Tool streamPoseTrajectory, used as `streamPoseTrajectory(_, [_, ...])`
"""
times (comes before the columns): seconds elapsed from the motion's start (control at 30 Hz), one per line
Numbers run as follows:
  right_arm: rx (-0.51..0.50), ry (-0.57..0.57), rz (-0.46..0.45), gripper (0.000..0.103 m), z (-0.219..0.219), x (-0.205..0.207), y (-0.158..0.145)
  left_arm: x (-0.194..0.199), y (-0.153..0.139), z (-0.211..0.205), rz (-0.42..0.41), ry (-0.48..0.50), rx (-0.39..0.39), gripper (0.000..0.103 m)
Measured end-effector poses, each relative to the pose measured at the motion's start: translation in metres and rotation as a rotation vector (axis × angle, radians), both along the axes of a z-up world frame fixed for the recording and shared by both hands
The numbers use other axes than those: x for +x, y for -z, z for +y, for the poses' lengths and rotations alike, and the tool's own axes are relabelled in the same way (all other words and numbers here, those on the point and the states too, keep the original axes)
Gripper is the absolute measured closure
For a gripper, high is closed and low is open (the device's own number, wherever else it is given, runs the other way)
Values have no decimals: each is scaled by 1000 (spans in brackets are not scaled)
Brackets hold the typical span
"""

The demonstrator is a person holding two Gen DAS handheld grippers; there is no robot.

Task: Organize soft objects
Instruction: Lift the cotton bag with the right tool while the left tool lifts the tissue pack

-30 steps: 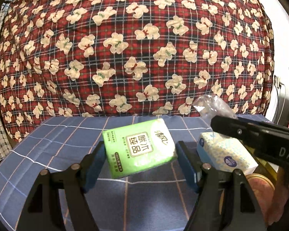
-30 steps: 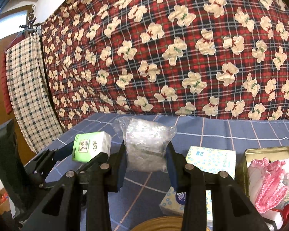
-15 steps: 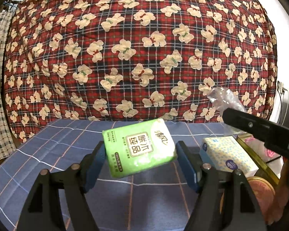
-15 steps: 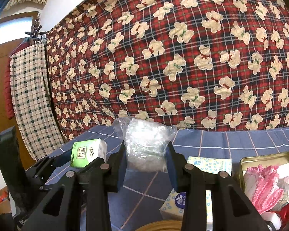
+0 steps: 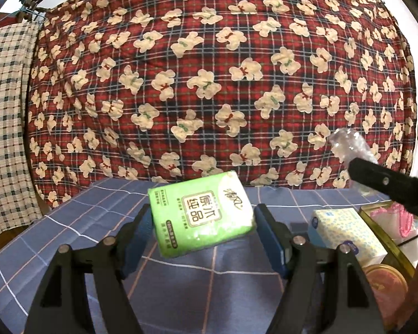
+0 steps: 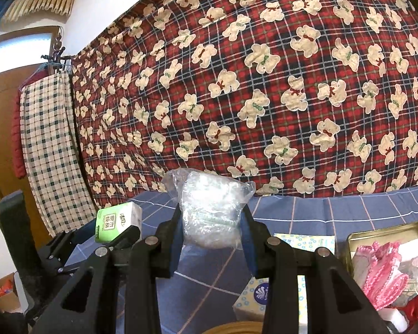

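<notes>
My left gripper is shut on a green tissue pack and holds it tilted above the blue checked cloth. The pack also shows in the right wrist view, at the left. My right gripper is shut on a clear plastic bag of crumpled wrap, held up above the table; its tip shows in the left wrist view. A blue-dotted white tissue pack lies on the cloth by a gold tin holding pink and white soft items.
A red plaid quilt with bear print hangs behind the table. A checked cloth hangs at the left by a wooden door. A round pink-topped tin sits at the near right.
Both grippers have risen with their loads and the views have tilted upward. The table and the dotted tissue pack sit lower in both views. Both grips are unchanged.
</notes>
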State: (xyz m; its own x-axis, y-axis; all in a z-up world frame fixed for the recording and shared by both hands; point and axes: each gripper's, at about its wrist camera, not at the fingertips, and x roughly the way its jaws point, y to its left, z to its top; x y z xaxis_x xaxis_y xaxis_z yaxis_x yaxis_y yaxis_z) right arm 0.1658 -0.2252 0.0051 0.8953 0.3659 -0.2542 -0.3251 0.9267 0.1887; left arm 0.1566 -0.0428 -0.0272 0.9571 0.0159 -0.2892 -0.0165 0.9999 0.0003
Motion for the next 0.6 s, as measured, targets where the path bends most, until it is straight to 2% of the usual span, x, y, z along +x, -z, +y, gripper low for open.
streamPoseTrajectory(0.4, [16,-3,-33,64,-11,-15,-8,-8,0,-7,7,5,21,30])
streamPoseTrajectory(0.6, [21,-11,-37,64,-16,-28,-10,-13,-4,-9,13,12,-5,30])
